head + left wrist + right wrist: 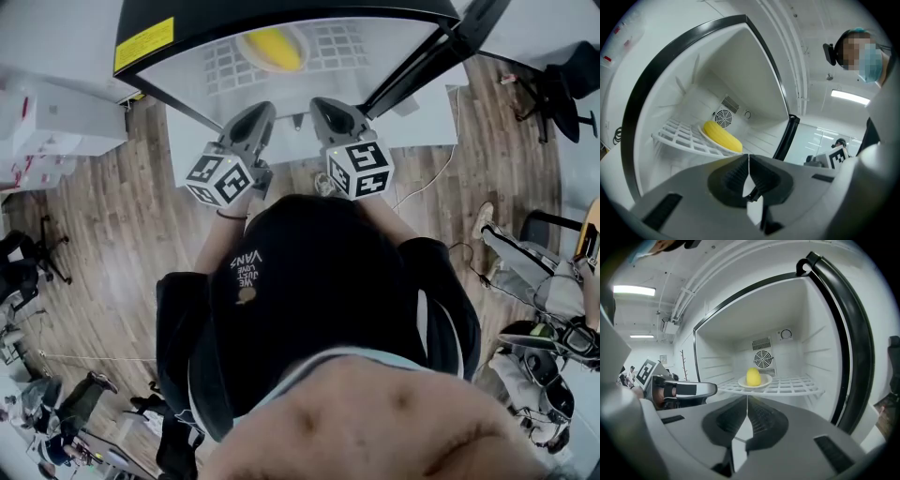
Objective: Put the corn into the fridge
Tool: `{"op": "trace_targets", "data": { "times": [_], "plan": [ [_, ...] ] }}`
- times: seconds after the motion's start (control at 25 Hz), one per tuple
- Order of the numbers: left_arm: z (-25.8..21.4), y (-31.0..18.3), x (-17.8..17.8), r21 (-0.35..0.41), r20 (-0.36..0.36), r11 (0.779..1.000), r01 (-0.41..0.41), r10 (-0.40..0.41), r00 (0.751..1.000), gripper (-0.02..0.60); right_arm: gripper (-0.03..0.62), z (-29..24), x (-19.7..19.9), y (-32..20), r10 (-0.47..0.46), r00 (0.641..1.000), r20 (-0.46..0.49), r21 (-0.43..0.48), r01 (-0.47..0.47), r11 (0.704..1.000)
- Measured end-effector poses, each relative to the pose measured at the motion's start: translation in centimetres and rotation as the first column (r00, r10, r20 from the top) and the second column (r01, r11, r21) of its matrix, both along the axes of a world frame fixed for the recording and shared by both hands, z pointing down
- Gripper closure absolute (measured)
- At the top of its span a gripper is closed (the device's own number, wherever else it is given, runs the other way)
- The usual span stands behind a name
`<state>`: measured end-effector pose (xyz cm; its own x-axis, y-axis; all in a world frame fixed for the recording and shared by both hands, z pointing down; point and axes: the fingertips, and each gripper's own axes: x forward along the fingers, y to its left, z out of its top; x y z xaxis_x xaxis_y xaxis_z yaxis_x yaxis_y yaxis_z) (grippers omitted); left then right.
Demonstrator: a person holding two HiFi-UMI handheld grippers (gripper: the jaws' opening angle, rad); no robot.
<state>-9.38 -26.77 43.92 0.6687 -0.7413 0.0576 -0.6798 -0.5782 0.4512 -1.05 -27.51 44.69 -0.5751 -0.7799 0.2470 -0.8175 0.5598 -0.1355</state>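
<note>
Jaws of left gripper (749, 157) and right gripper (747, 399) meet, nothing between them: the yellow ear of corn (753, 377) lies on a shallow white plate (765, 384) upon the white grid shelf (799, 386), far inside the open white fridge (820, 343), so placement appears complete.
</note>
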Motion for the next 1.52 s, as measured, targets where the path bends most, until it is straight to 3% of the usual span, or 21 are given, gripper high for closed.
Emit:
{"op": "trace_targets", "data": {
  "times": [1.52],
  "plan": [
    [1.3, 6.0, -0.8, -0.012, 0.005, 0.991, -0.130, 0.130, 0.992, 0.560, 0.579, 0.9, 0.4, 6.6, 0.128, 0.991, -0.031, 0.005, -0.128, 0.992]
  ]
}}
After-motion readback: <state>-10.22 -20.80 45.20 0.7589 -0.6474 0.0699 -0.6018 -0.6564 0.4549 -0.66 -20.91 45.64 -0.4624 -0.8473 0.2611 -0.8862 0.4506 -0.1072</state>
